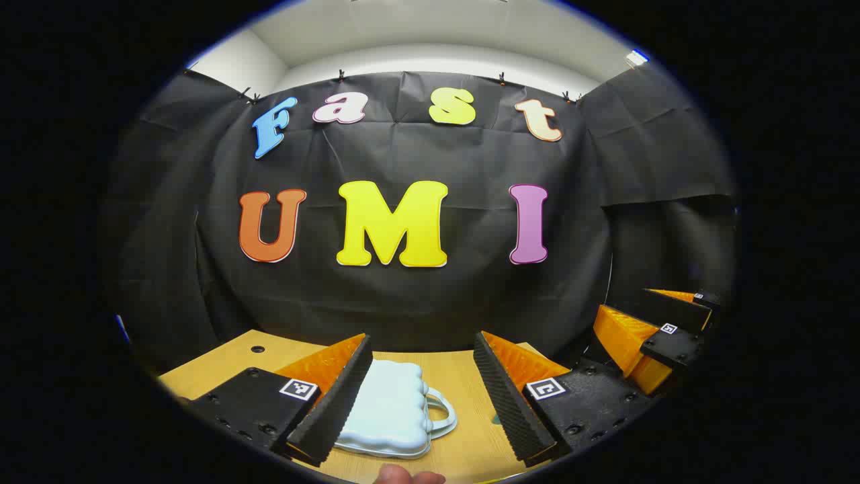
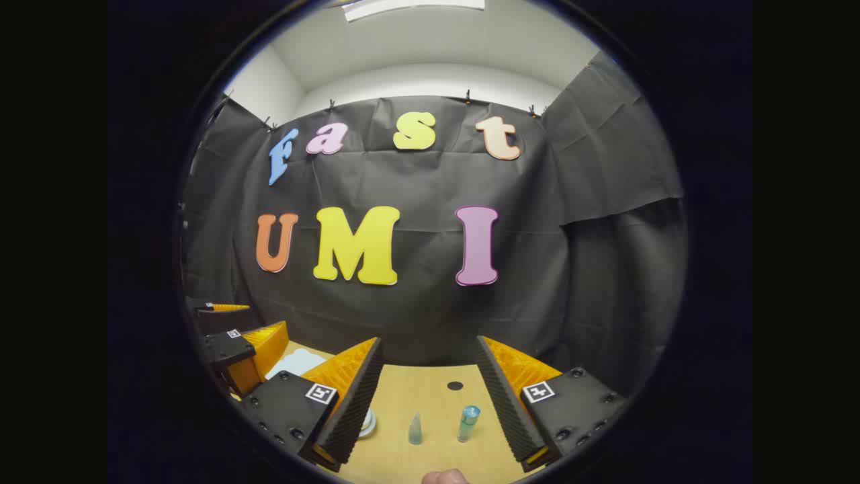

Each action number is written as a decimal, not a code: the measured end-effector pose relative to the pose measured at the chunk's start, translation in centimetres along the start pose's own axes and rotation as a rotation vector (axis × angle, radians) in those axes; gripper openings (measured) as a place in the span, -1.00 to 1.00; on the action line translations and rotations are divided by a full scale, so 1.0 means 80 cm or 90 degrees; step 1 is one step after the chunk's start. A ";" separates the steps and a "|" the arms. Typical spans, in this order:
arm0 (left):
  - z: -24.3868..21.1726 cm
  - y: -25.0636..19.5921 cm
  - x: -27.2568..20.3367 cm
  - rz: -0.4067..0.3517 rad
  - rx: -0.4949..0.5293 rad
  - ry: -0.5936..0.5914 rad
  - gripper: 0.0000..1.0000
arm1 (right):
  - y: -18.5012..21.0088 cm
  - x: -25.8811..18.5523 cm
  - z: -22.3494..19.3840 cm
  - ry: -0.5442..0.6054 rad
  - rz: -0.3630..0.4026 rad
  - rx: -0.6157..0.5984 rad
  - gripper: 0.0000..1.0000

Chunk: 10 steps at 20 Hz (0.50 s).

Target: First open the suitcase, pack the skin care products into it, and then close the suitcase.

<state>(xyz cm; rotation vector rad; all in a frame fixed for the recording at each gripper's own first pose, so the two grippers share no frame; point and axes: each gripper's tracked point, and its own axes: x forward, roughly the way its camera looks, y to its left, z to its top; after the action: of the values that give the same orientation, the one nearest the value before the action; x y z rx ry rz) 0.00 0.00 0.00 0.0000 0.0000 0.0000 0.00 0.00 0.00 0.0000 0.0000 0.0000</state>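
Two views logged: I go through them in order.
Left gripper view: my left hand-held gripper (image 1: 422, 396) is open, holding nothing; closed pale-blue suitcase (image 1: 393, 410) lies flat on the worktop (image 1: 463, 376) between its fingers.
Right gripper view: my right hand-held gripper (image 2: 428, 400) is open, empty; cone-shaped bottle (image 2: 415, 429), blue tube (image 2: 468, 422) and round jar (image 2: 367, 422) stand between its fingers.
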 end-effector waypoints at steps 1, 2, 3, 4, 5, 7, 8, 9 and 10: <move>-0.001 -0.001 0.000 0.000 0.002 0.002 0.93 | 0.003 0.000 -0.001 0.001 0.002 -0.002 0.63; -0.003 -0.001 0.001 -0.001 0.005 0.003 0.93 | 0.005 -0.001 -0.001 0.001 0.005 -0.005 0.63; -0.005 -0.002 0.001 0.000 0.005 0.005 0.93 | 0.006 -0.001 0.000 0.000 0.006 -0.007 0.63; -0.006 0.000 0.001 0.001 0.004 0.008 0.93 | 0.006 -0.002 0.000 0.001 0.007 -0.006 0.63; -0.009 -0.001 0.003 0.003 0.003 0.012 0.93 | 0.008 -0.001 0.001 0.001 0.009 -0.006 0.63; -0.012 -0.001 0.004 0.005 0.003 0.018 0.93 | 0.008 -0.001 -0.002 0.004 0.013 -0.007 0.63; -0.013 -0.001 0.004 0.006 0.004 0.019 0.93 | 0.006 0.000 -0.003 0.005 0.014 -0.007 0.63; -0.015 -0.002 0.004 0.006 0.004 0.020 0.93 | 0.005 0.001 -0.003 0.006 0.015 -0.007 0.63; -0.015 -0.004 0.005 0.005 0.005 0.021 0.93 | 0.004 0.003 -0.004 0.006 0.015 -0.006 0.63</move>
<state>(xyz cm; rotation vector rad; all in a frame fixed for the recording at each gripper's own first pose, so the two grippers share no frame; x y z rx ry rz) 0.43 -0.35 -1.17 0.0072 0.0323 0.0074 0.21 0.34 -0.32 -0.0091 0.0088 0.0230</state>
